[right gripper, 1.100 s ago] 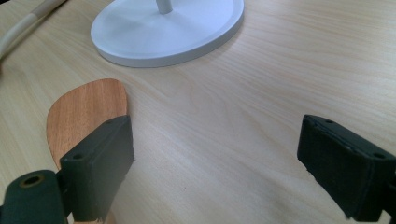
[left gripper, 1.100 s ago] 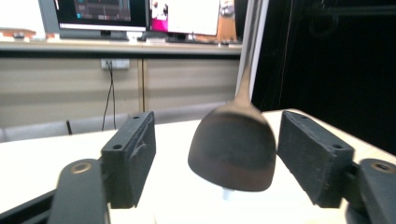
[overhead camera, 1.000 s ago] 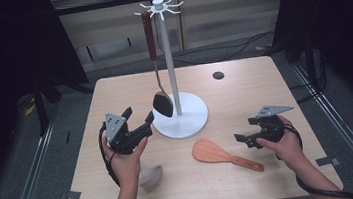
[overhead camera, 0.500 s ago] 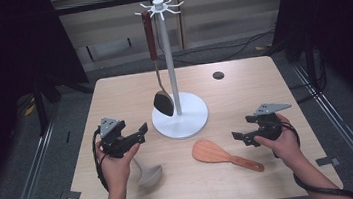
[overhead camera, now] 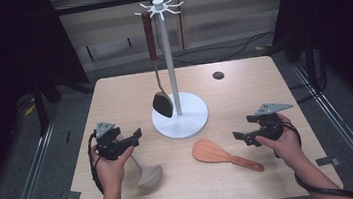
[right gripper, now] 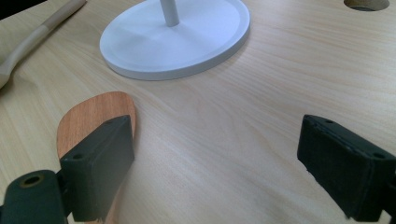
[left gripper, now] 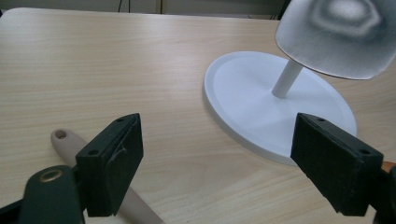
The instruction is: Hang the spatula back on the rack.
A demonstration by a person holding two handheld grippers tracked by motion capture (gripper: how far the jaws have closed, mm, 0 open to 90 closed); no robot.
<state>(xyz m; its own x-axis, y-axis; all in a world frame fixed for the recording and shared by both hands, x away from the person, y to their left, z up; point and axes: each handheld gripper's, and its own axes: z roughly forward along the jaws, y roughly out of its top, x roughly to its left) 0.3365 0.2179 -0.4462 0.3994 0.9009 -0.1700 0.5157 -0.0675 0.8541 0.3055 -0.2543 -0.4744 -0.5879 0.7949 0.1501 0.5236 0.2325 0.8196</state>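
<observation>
From the high view: holding the left gripper (overhead camera: 131, 139) low over the table (overhead camera: 263, 84), just left of the white stand (overhead camera: 187, 121), with the jaws standing apart on nothing. Hanging from the stand's top, a metal spatula (overhead camera: 163, 103), its blade dangling just above the base. Lying just beside the left hand, the beige ladle (overhead camera: 147, 172), its handle partly hidden under that hand. Resting between the two hands, the wooden paddle (overhead camera: 216, 153), with the right gripper (overhead camera: 243, 137) near its handle end, jaws likewise spread and not touching it. Sitting farther back, a dark hole (overhead camera: 218, 75) in the tabletop.

From the left gripper view: showing the left gripper (left gripper: 217, 158) gaping, having just been closing a little, bare wood between the jaws. Covering part of the beige ladle (left gripper: 70, 144), the left-hand jaw. Looming at top right, a blurred grey shape, probably the metal spatula (left gripper: 336, 37), over the white stand (left gripper: 252, 102).

From the right gripper view: showing the right gripper (right gripper: 217, 158) wide apart, one jaw overlapping the wooden paddle (right gripper: 93, 116); beyond, the white stand (right gripper: 177, 32) and the beige ladle (right gripper: 32, 32).

Compared with a second ago: left hand having dropped and drawn back from the spatula blade toward the ladle; right hand, ladle and paddle staying put.
</observation>
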